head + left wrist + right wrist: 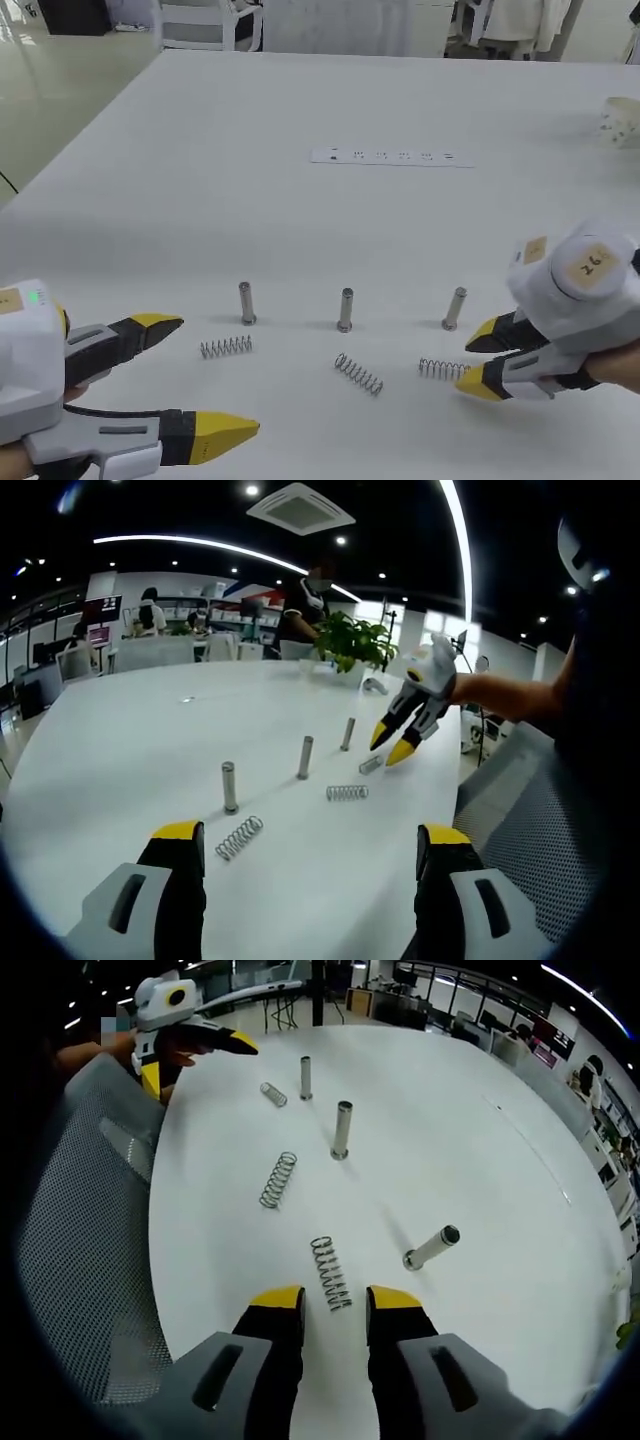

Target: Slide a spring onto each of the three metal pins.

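Lying at parted tips of right tool (335,1300), ungrasped: spring (329,1270); left tool (310,836) spread wide, empty.

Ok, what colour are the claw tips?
Yellow, on left claw and right claw; clearest in head view.

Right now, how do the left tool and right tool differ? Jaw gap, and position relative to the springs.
Jaw gap: the left tool is spread wide, while the right tool is open only narrowly.
Position: the right tool's tips bracket the near end of the right spring. The left spring lies just ahead of the left tool's tips, not bracketed by them.
Shared: both have yellow tips and are open, and neither is gripping a spring.
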